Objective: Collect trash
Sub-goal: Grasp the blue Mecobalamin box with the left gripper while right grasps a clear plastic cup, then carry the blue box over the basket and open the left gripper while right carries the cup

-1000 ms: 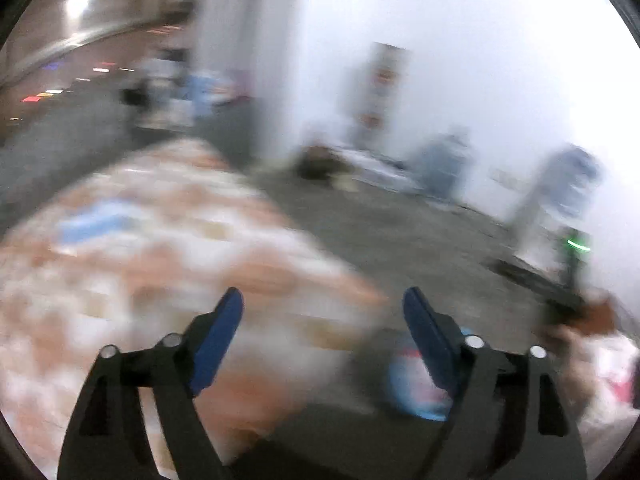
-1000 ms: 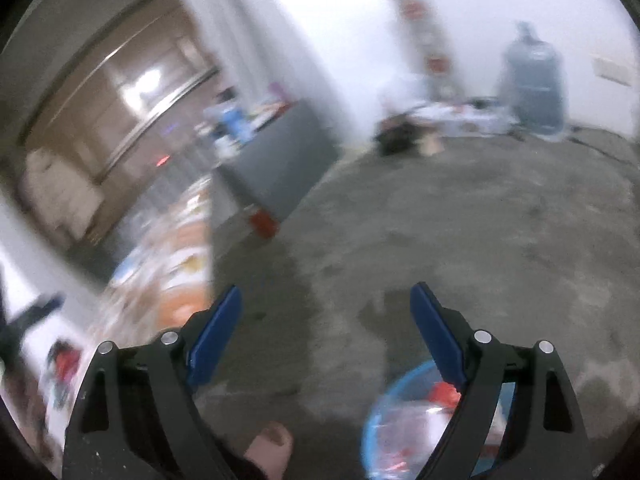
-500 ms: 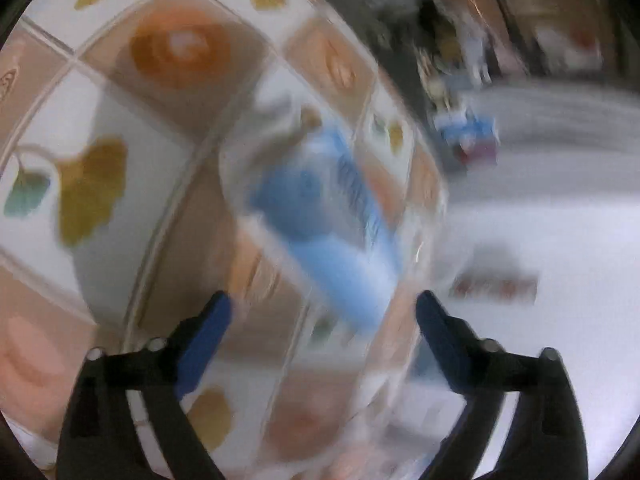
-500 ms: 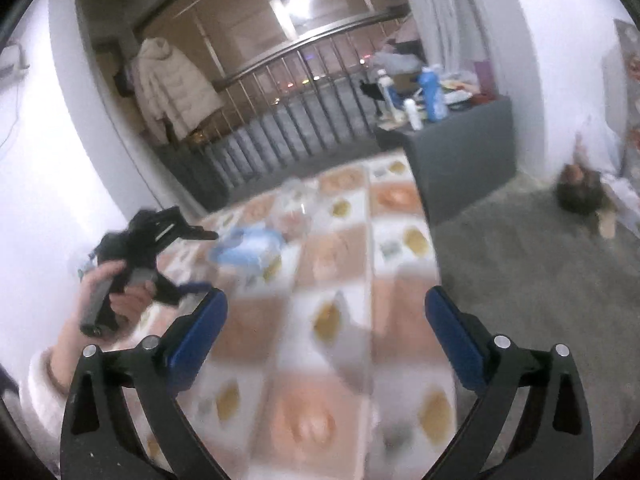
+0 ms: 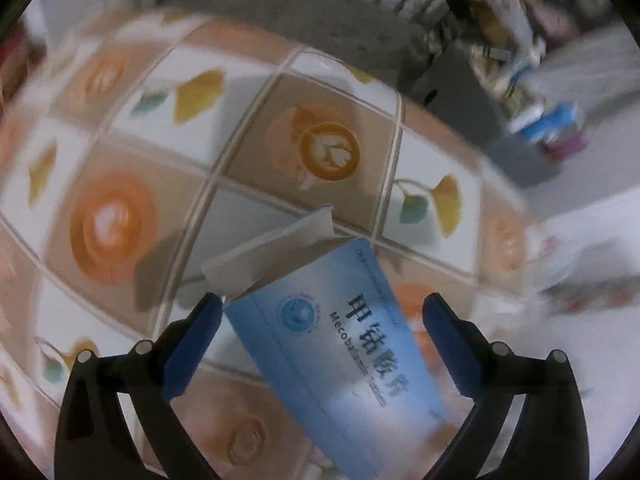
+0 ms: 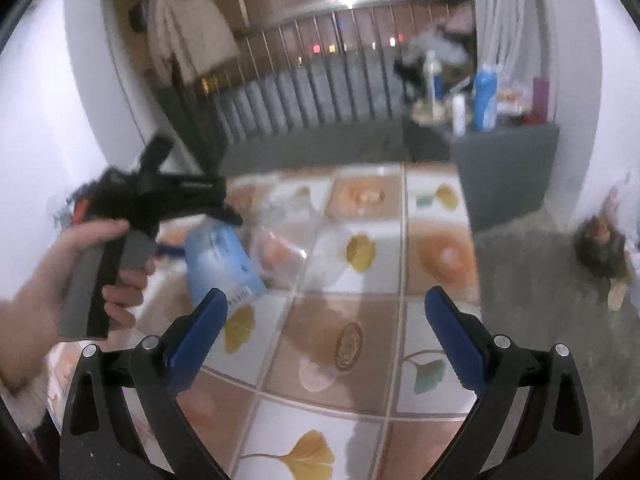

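A blue medicine box with an open white flap lies on the table's patterned cloth. My left gripper points steeply down over it. Its jaws are opening, the box lies between the blue pads, and neither pad presses on it. In the right wrist view a hand holds that left gripper above the same box. A clear plastic wrapper with something orange inside lies beside the box. My right gripper hovers open over the cloth, with nothing between its fingers.
A grey cabinet carrying bottles stands past the table's far right corner. A metal railing runs behind the table, and a coat hangs at the back left. Grey floor with a dark object lies to the right.
Both views have swung from the floor and a blue bin to the table. The left gripper has come down over the blue box. Both pairs of jaws stand wider.
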A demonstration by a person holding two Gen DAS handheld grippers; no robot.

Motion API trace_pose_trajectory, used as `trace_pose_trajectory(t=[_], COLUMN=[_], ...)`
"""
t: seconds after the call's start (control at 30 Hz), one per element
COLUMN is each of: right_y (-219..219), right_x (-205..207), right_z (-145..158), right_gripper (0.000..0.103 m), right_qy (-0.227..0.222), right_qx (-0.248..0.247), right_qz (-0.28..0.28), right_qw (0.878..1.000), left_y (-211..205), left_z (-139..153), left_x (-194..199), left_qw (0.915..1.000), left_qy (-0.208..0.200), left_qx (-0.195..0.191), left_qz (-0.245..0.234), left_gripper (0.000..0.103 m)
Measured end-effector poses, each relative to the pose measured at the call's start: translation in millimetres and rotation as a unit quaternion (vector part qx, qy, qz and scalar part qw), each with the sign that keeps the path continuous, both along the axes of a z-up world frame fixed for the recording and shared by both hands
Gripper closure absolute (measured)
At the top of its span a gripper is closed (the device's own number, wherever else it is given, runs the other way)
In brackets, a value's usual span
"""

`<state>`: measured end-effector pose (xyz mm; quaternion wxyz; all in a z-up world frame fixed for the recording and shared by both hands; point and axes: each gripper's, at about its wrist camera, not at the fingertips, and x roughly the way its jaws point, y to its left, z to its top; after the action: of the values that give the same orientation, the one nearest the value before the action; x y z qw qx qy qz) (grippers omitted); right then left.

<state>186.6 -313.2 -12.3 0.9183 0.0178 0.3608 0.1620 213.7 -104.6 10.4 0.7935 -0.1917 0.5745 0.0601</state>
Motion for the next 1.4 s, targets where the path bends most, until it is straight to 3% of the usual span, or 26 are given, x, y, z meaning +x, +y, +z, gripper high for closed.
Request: trace_pose_trajectory(t=[0.07, 0.17, 0.27, 0.33, 0.4, 0.47, 0.67, 0.7, 0.73, 0.8, 0.87, 1.0, 1.17, 1.27, 1.4], right_y=[4, 10, 21, 36, 50, 64, 85, 84, 79, 67, 58, 46, 32, 5, -41], right_x=[7, 12, 19, 22, 27, 38, 67, 70, 75, 75, 71, 57, 16, -49, -145], right_z=[-5, -2, 1, 3, 2, -1, -15, -21, -25, -33, -35, -30, 2, 35, 60], right_gripper=[0.008, 0.008, 0.008, 0.008, 0.008, 0.008, 0.009, 0.014, 0.041, 0.043, 0.044, 0.044, 0.044, 0.044, 0.044], right_qy=[0.005, 0.006, 0.014, 0.008, -0.001, 0.006, 0.068, 0.090, 0.103, 0.131, 0.123, 0.109, 0.053, -0.007, -0.045], right_qx=[-0.013, -0.019, -0.009, -0.025, -0.056, -0.090, -0.090, -0.082, -0.066, -0.012, 0.005, 0.011, 0.033, 0.063, 0.096], right_qz=[0.010, 0.018, 0.052, 0.100, 0.131, 0.124, 0.095, 0.083, 0.074, 0.059, 0.049, 0.039, 0.038, 0.025, -0.010], right_qw=[1.000, 1.000, 0.998, 0.995, 0.990, 0.988, 0.989, 0.989, 0.990, 0.990, 0.991, 0.993, 0.997, 0.998, 0.994], left_y=[-27, -39, -33, -23, -13, -2, 21, 23, 24, 25, 23, 23, 23, 15, 2], left_z=[-7, -12, -11, -9, -10, -10, -11, -12, -12, -12, -13, -14, -13, -11, 2], left_x=[5, -5, -21, -33, -42, -54, -89, -91, -94, -103, -105, -112, -128, -149, -190], left_qw=[0.9953, 0.9874, 0.9804, 0.9779, 0.9751, 0.9730, 0.9702, 0.9702, 0.9700, 0.9677, 0.9666, 0.9654, 0.9639, 0.9606, 0.9562], left_qy=[-0.003, -0.030, -0.064, -0.072, -0.074, -0.082, -0.100, -0.100, -0.101, -0.107, -0.110, -0.116, -0.126, -0.121, -0.133], left_qx=[0.079, 0.121, 0.124, 0.122, 0.123, 0.126, 0.122, 0.123, 0.124, 0.126, 0.126, 0.127, 0.118, 0.097, 0.048], left_qz=[-0.055, -0.097, -0.138, -0.154, -0.169, -0.175, -0.183, -0.183, -0.183, -0.190, -0.194, -0.196, -0.203, -0.230, -0.257], left_gripper=[0.005, 0.004, 0.011, 0.019, 0.021, 0.021, 0.021, 0.021, 0.021, 0.021, 0.021, 0.023, 0.026, 0.027, 0.028])
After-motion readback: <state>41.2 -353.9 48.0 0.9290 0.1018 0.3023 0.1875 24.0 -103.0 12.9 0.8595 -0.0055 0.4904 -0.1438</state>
